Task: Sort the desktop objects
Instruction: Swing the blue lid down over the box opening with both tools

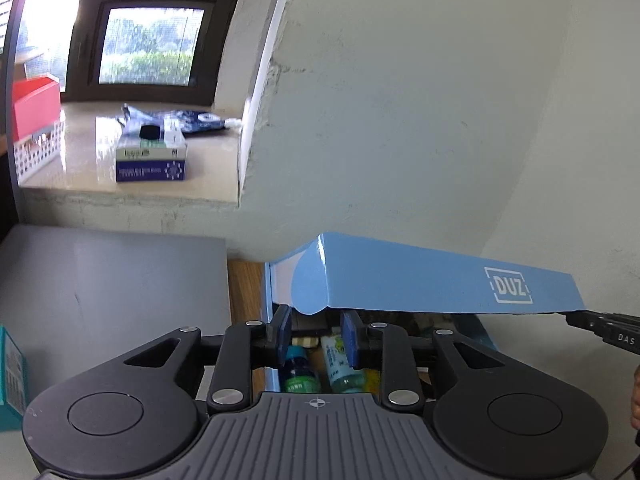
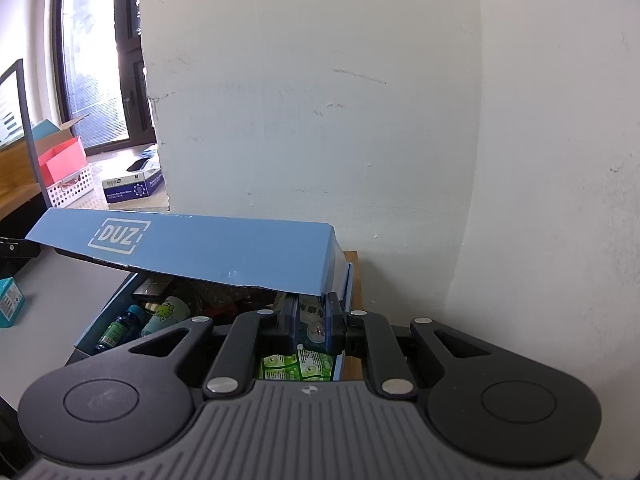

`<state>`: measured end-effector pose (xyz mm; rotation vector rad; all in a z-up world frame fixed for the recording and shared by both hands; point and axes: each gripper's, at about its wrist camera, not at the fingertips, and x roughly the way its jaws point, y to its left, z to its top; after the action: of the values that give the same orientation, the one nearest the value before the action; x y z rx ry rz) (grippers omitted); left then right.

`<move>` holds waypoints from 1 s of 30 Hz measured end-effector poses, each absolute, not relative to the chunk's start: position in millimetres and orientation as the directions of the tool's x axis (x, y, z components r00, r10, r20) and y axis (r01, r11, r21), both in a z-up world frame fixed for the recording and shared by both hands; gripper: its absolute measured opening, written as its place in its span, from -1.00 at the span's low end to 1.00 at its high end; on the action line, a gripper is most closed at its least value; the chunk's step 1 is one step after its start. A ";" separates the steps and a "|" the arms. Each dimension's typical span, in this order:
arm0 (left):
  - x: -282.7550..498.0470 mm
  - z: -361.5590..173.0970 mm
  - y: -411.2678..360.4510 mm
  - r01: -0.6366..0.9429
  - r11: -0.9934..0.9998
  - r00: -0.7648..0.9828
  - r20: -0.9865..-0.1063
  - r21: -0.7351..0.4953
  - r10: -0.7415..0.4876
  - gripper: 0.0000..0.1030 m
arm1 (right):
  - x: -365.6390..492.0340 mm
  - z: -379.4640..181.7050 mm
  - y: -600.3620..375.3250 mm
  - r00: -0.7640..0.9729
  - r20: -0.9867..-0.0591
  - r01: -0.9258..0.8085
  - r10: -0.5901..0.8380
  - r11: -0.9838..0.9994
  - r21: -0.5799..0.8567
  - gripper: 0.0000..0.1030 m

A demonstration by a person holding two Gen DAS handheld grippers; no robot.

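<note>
Plain off-white wall (image 2: 360, 100) fills the bg in both views, window sill (image 1: 80, 176) off to the left.

Left tongs (image 1: 316, 338): level, aimed fwd into the front of the blue box (image 1: 276, 280), just under the lid's rounded side flap. Blue pads (image 1: 349, 338) apart w/ a mid gap, nothing between them. Below/behind the gap: green-label bottle (image 1: 298, 368) and a pale tube w/ green print (image 1: 338, 364), both lying inside the box.

Right tongs (image 2: 312, 322): also level, over the box's right end, tips just under the lid edge. Fingers narrower than the left pair, a gap shows; printed packet (image 2: 312, 320) sits in that gap but can't tell if the pads touch it or it lies behind. Green sachets (image 2: 298, 366) right below.

Lid (image 2: 208, 246) w/ "DUZ" logo is half raised, tilted, hinged at the wall side. In the left view a black finger of the other tool (image 1: 604, 330) touches the lid's far corner; grip there not clear.

Box sits on the gray counter (image 1: 112, 280), wood strip showing beside it. Teal carton (image 2: 10, 300) on the counter to the left, well apart from the box.

Sill: blue/white glove box (image 1: 152, 160), blue pouch (image 1: 188, 118) behind it, white perforated basket (image 2: 72, 188) holding a red box (image 2: 64, 160).
</note>
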<state>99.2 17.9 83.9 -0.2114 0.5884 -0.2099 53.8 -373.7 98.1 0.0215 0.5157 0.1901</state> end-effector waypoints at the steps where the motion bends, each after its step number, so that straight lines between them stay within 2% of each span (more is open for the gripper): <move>1: 97.8 81.7 18.1 0.135 0.957 0.810 -0.528 -0.259 -0.257 -0.43 | 54.1 97.4 -373.6 0.853 -0.488 -0.174 0.185 0.982 0.068 -0.70; 9: 71.4 74.1 19.2 0.133 0.962 0.801 -0.546 -0.239 -0.247 -0.39 | 48.1 87.4 -375.0 0.851 -0.491 -0.173 0.187 0.982 0.074 -0.70; 15: 55.8 71.8 16.5 0.146 0.965 0.811 -0.533 -0.217 -0.242 -0.30 | 39.4 69.2 -378.2 0.834 -0.513 -0.182 0.203 0.979 0.092 -0.70; 30: 88.6 56.1 4.2 0.118 0.966 0.806 -0.546 -0.230 -0.228 -0.30 | 24.3 23.2 -374.1 0.804 -0.556 -0.158 0.211 0.977 0.141 -0.70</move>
<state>88.6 4.2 56.1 -0.1888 0.6064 -0.1864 24.3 -374.1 23.2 0.0895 0.6055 0.1978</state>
